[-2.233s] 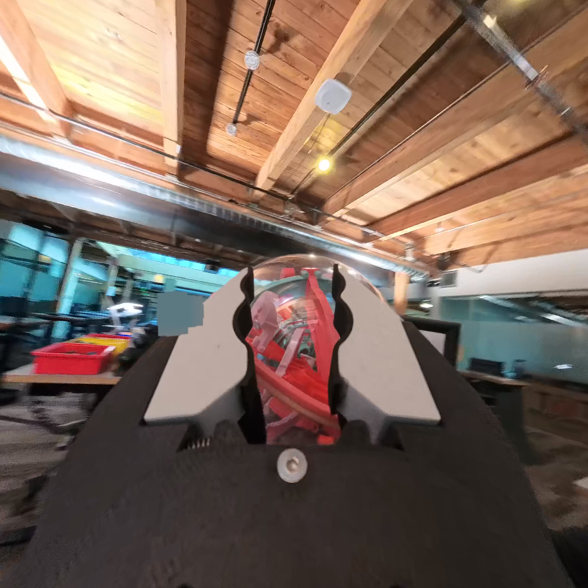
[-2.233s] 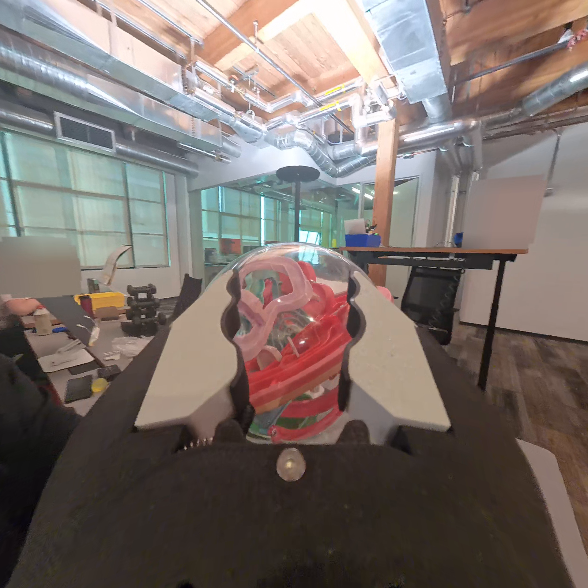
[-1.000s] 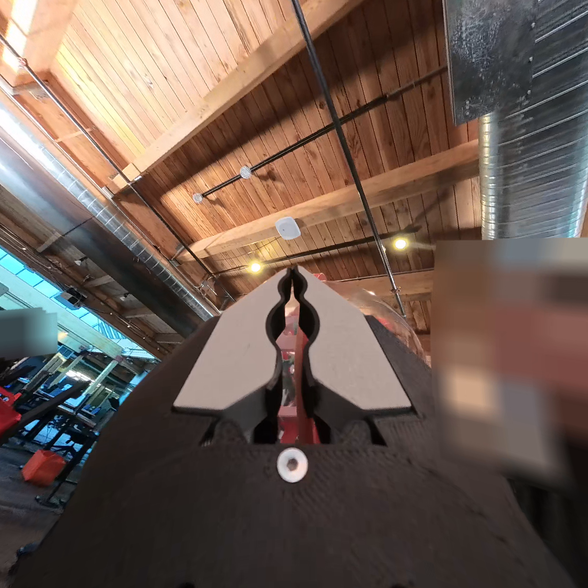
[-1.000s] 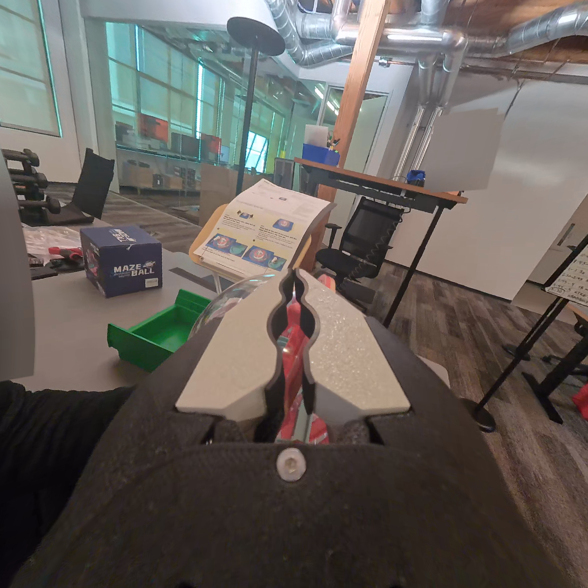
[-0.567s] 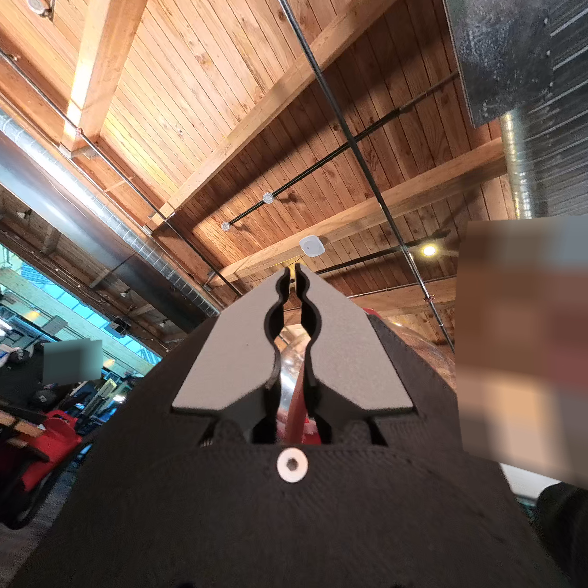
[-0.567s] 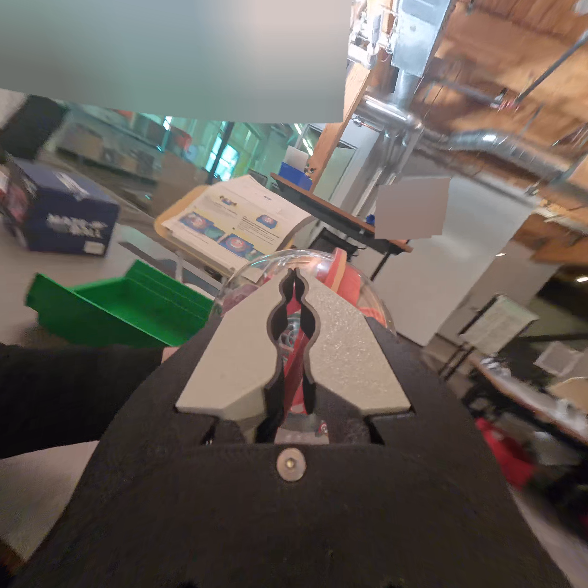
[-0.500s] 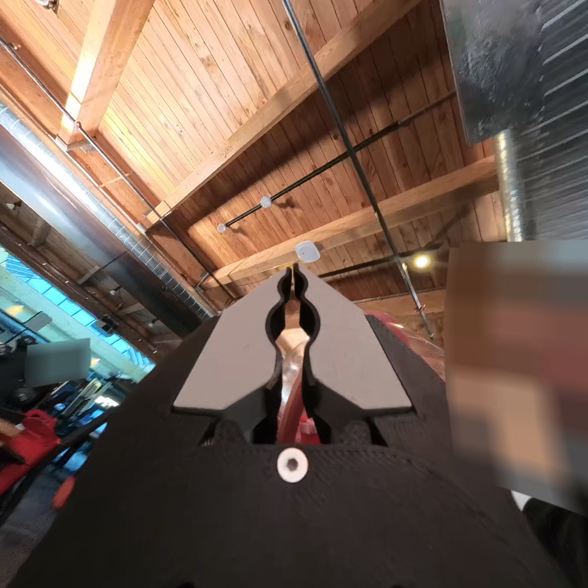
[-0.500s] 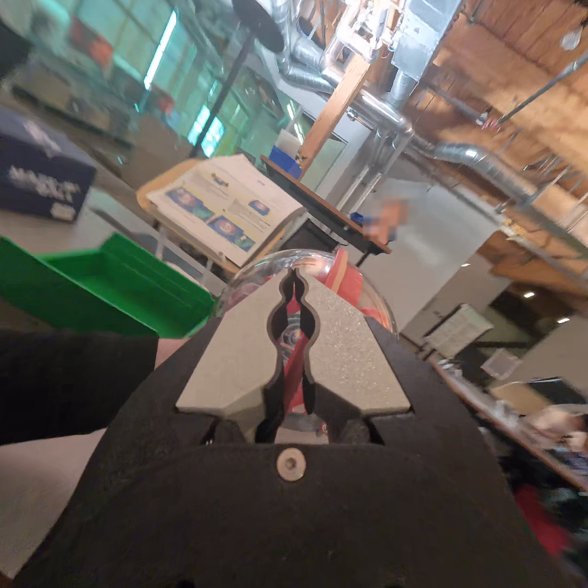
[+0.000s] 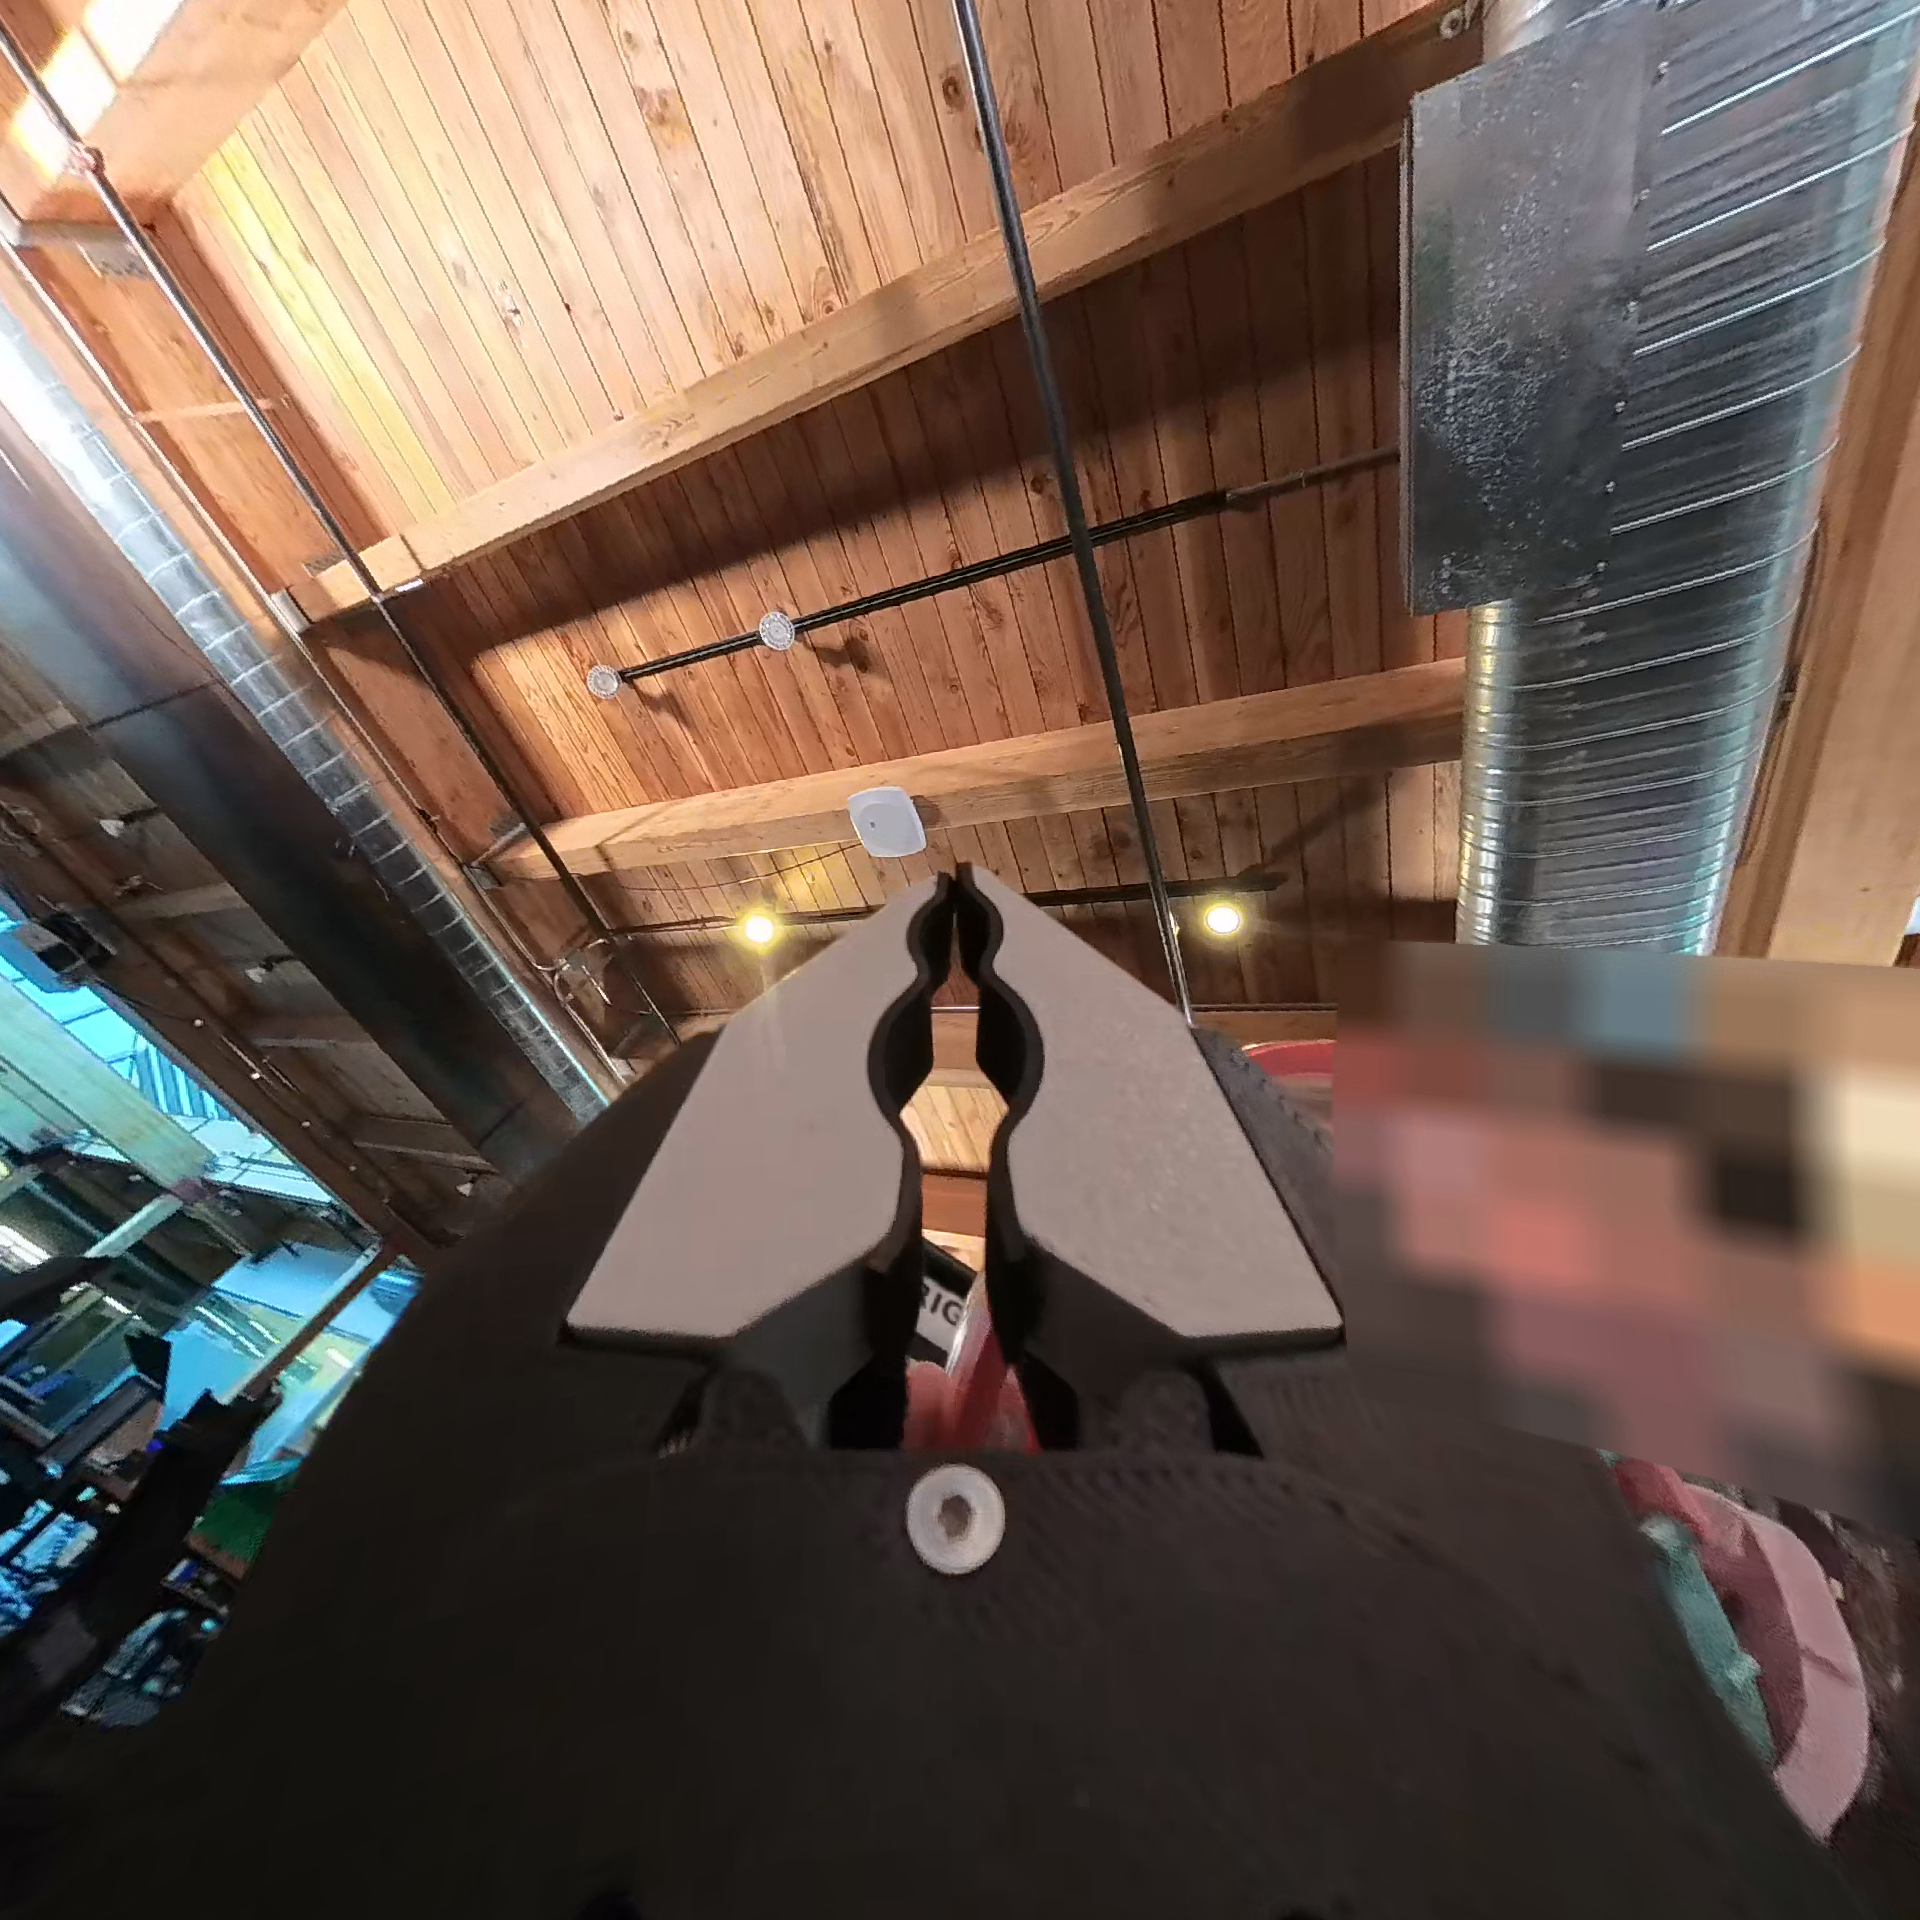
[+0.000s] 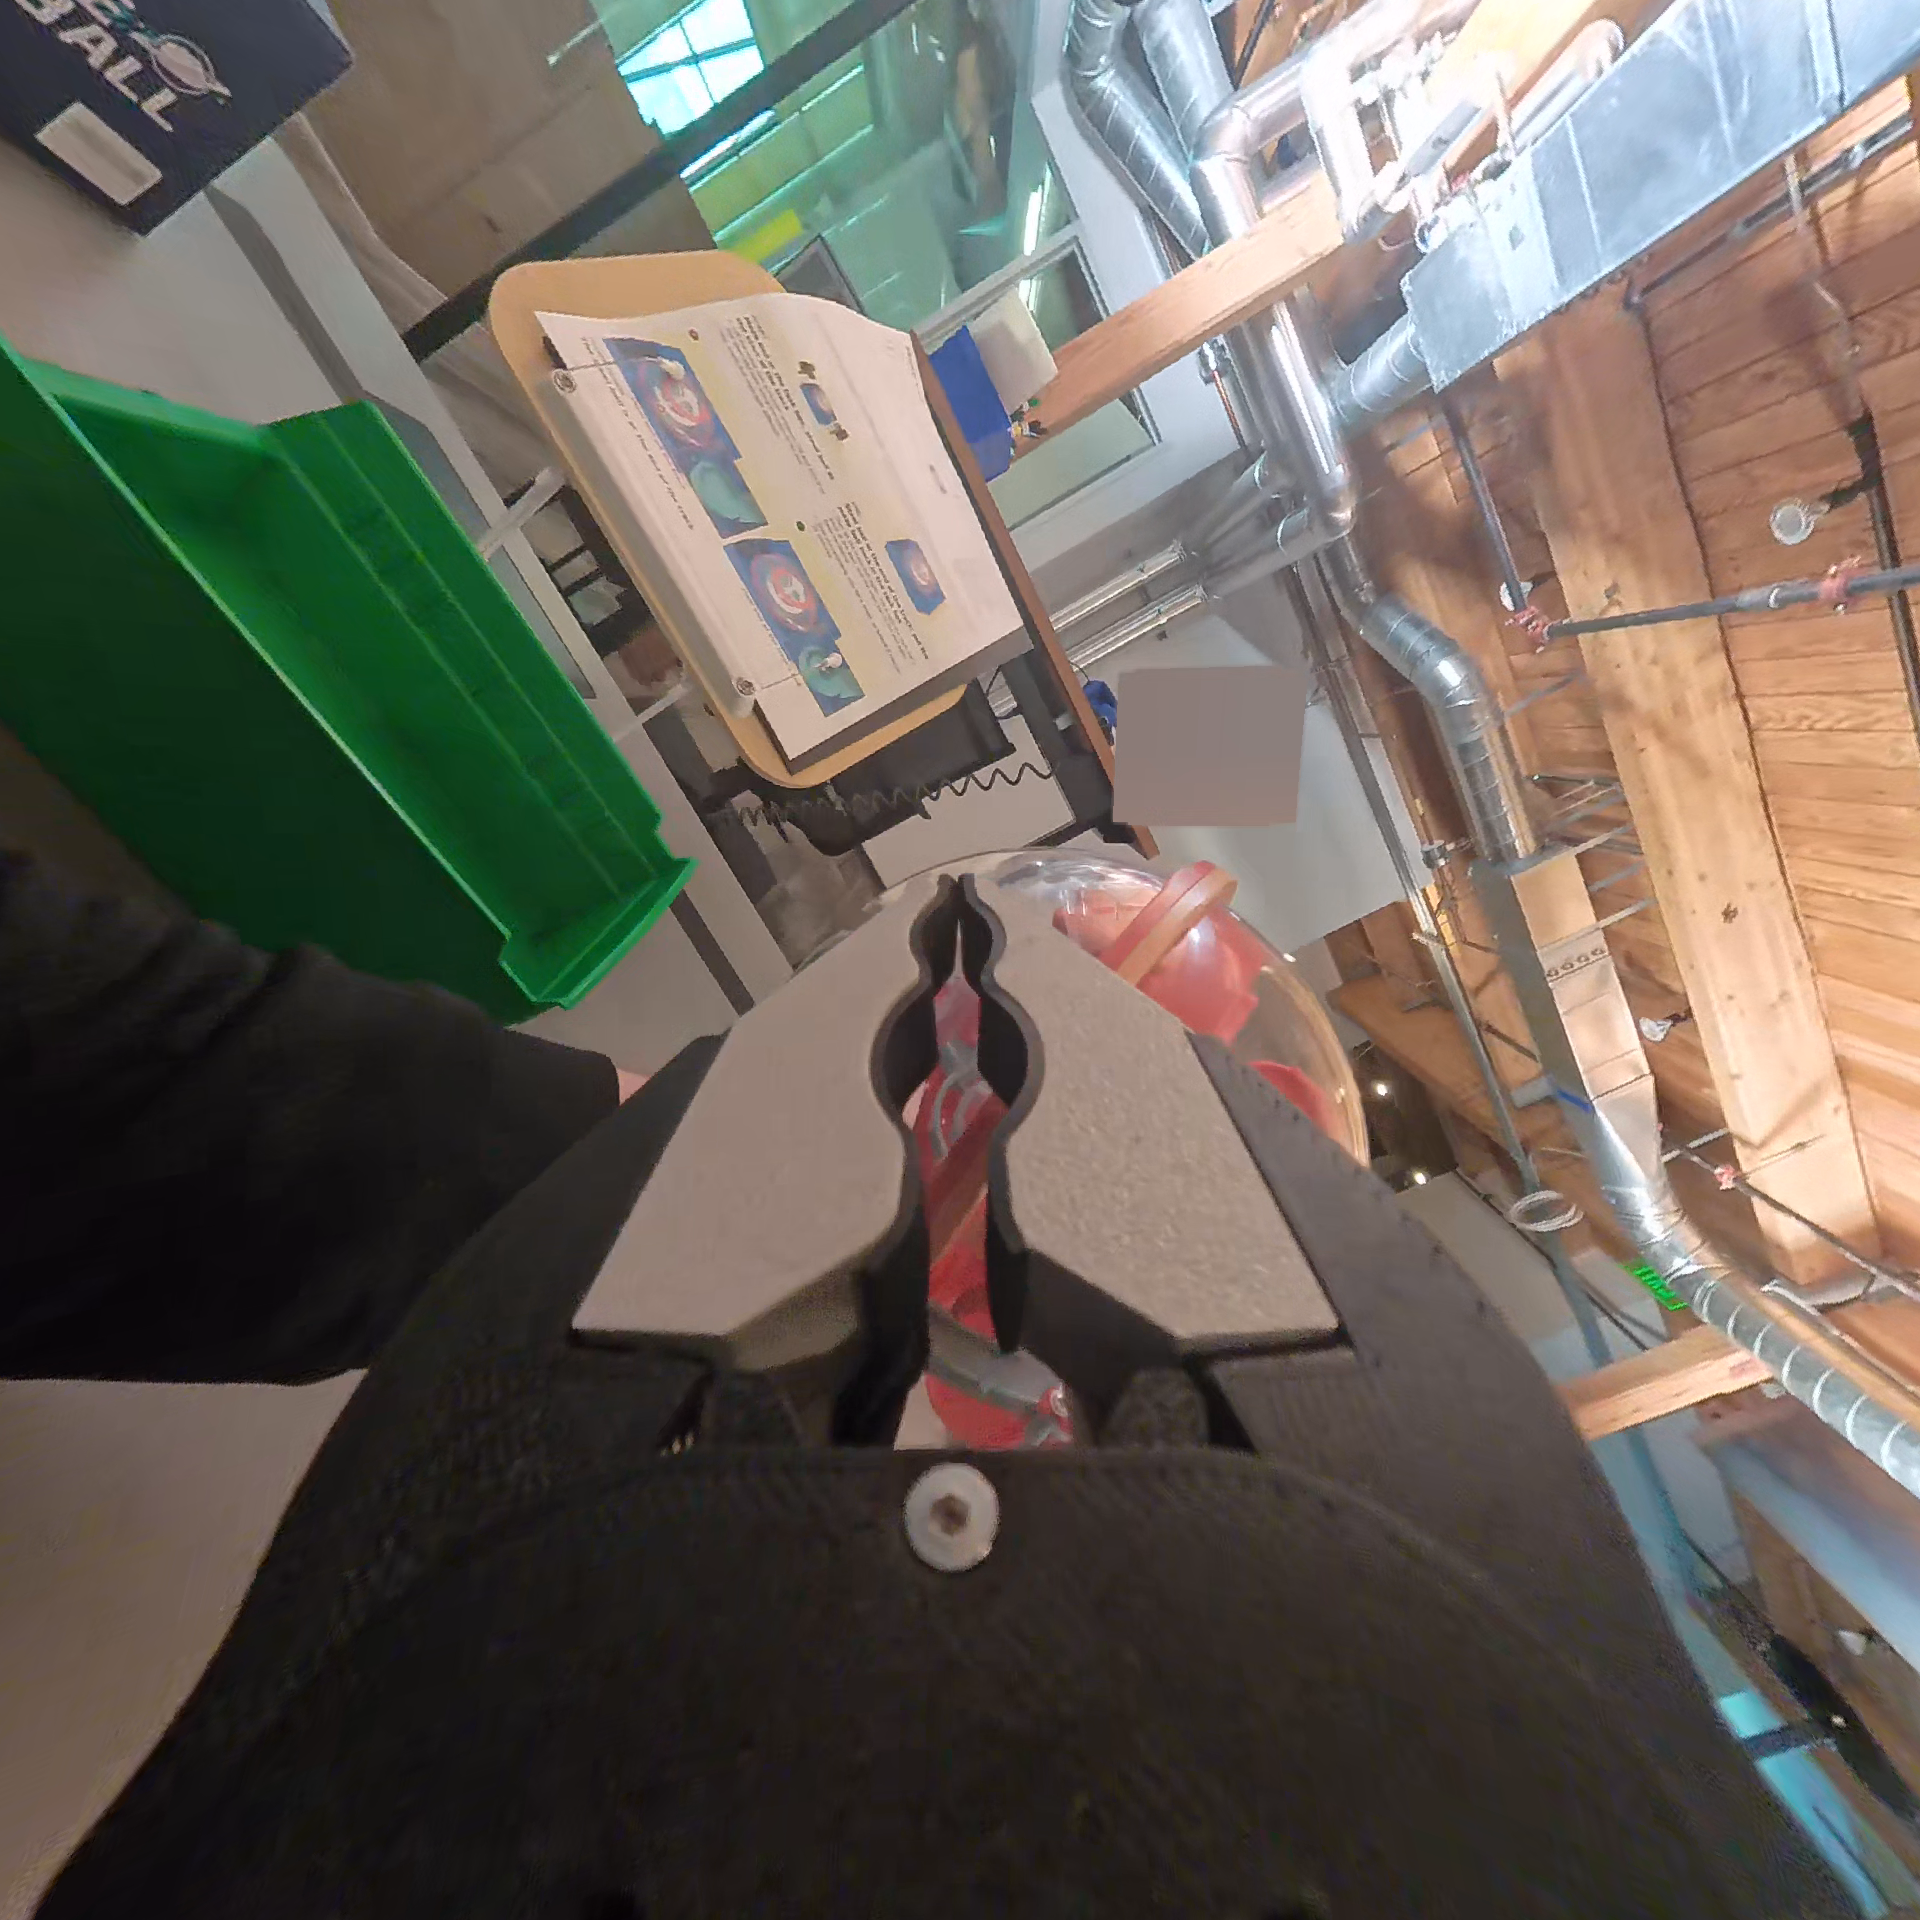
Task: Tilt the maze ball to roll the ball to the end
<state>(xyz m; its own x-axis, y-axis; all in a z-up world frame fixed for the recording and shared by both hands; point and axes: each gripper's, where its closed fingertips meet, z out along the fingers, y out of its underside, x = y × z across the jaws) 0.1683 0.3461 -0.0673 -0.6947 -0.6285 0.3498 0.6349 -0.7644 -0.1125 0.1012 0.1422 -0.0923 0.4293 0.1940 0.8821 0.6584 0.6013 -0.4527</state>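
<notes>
The maze ball (image 10: 1195, 966) is a clear sphere with a red maze inside, held up off the table between both grippers. My right gripper (image 10: 958, 899) is shut on it, with red maze parts showing between the fingers; this view is rolled far onto its side. My left gripper (image 9: 956, 894) points up at the wooden ceiling with its tips closed. A red part of the maze ball (image 9: 977, 1382) sits between its fingers, and a red edge (image 9: 1283, 1060) shows past the right finger. I cannot make out the small ball inside.
A green bin (image 10: 312, 675) and a dark blue box (image 10: 135, 83) sit on the grey table (image 10: 156, 1507). An instruction sheet on a stand (image 10: 779, 520) is behind the bin. A black sleeve (image 10: 208, 1143) is at the left. Ducts and beams are overhead.
The right gripper has rolled far over with the maze ball, so its view went from level to sideways. The left gripper stays pointed at the ceiling and has shifted a little.
</notes>
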